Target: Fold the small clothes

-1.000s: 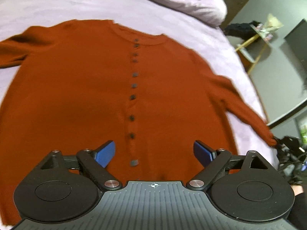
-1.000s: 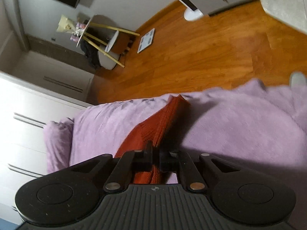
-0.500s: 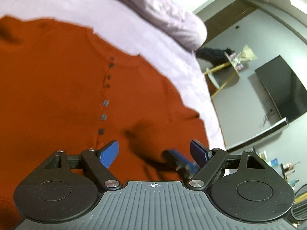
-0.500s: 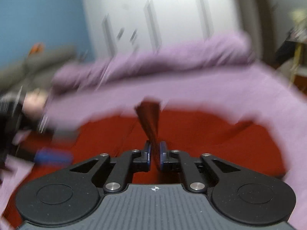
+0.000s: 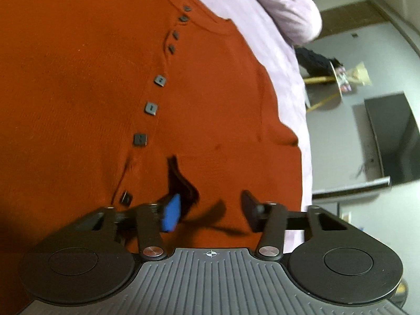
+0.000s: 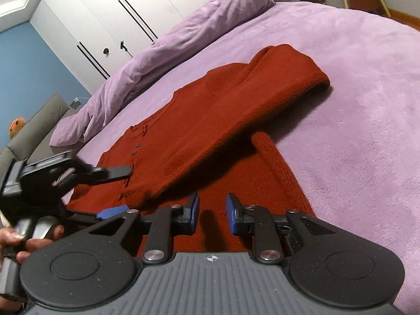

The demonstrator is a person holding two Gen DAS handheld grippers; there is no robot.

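A rust-red buttoned cardigan [image 5: 78, 92] lies flat on a lilac bedspread [image 6: 367, 105]. In the right wrist view its right sleeve [image 6: 236, 110] lies folded across the body [image 6: 157, 141], the cuff end near the button row [image 5: 151, 108]. My right gripper [image 6: 212, 212] is open and empty, just above the cardigan's lower hem. My left gripper [image 5: 210, 210] is open and empty, low over the folded sleeve's cuff. It also shows in the right wrist view [image 6: 115, 191], at the left.
A rolled lilac duvet [image 6: 157, 52] lies along the head of the bed. White wardrobes [image 6: 118, 8] stand behind. A stool with dark clothes [image 5: 323, 68] and a TV [image 5: 391, 136] stand beyond the bed's right edge.
My right gripper carried the sleeve from the bed's edge across the cardigan, then opened and let it go. My left gripper moved in close over the cardigan's right half.
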